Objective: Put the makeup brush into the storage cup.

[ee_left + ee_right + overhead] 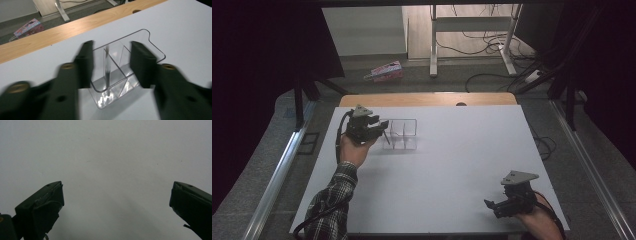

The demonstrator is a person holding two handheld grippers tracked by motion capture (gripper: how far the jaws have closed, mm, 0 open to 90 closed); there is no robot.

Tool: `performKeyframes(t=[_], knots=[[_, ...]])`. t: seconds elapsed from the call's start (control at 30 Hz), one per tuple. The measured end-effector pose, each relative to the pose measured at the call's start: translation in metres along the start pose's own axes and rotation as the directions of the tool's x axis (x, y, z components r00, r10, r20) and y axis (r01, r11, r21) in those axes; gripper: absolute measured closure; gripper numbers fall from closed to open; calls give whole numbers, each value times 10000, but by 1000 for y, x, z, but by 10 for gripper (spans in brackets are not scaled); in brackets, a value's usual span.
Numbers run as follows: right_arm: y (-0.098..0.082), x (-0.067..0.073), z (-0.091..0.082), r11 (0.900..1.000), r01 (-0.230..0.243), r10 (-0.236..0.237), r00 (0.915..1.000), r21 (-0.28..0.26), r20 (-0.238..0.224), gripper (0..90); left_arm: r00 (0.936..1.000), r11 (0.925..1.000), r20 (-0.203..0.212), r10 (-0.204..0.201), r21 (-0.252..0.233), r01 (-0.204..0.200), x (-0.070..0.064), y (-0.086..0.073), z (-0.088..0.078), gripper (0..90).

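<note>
Your right gripper (502, 204) sits at the near right of the white table (452, 165), close to the near edge and not far from the right edge. Jaws spread wide in the right gripper view (116, 202), nothing between them, bare tabletop ahead. Open surface runs from it leftward and forward across the whole middle of the table.

Your left gripper (379, 127) is farther out, left of centre, tips at the clear plastic divided organizer (401, 134). In the left gripper view (111, 65) the jaws are parted and blurred, straddling the organizer's near compartment without pressing on its walls. A thin dark pen-like stick (107, 72) stands upright inside that compartment, between the jaws and untouched. Can't tell exactly what the stick is.

The organizer sits upright on the white surface, well apart from the left and right edges, closer to the far edge. Beyond it a strip of wooden tabletop (427, 99) marks the far border. Past that, floor with a pink box (384, 71) and cables (492, 45).
</note>
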State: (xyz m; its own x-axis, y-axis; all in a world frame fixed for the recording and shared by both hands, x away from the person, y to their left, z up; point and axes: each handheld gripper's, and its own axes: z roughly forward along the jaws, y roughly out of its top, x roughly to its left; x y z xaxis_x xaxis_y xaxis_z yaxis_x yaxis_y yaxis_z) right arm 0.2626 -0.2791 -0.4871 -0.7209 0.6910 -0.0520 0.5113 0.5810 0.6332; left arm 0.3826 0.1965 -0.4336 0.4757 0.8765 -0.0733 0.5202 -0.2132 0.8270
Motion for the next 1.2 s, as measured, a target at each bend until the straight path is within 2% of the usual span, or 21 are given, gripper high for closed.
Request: performKeyframes(t=[0.03, 0.1, 0.2, 0.3, 0.6, 1.2], knots=[[0, 0, 0, 10000, -6, 6, 10000, -8, 8, 0, 9998, 9998, 41, -205, -64, 205, 1, 0, 0, 368], [0, 0, 0, 10000, -13, 13, 10000, -31, 5, 0, 9992, 9992, 13, -387, -51, 387, 2, 0, -1, 195], [0, 0, -1, 10000, -27, 27, 10000, -54, 16, 0, 9985, 9986, 129, -526, 26, 525, 4, -1, -3, 86], [0, 0, -1, 10000, -25, 25, 10000, -70, 7, 0, 9990, 9991, 290, -337, 257, 330, 5, -3, -4, 29], [0, 0, -1, 10000, -27, 27, 10000, -50, 29, 0, 9985, 9983, 513, -212, 562, 183, 9, -8, -9, 0], [0, 0, 0, 10000, -6, 6, 10000, -25, 15, 0, 9971, 9977, 767, -17, 671, -35, 6, -15, -17, 0]])
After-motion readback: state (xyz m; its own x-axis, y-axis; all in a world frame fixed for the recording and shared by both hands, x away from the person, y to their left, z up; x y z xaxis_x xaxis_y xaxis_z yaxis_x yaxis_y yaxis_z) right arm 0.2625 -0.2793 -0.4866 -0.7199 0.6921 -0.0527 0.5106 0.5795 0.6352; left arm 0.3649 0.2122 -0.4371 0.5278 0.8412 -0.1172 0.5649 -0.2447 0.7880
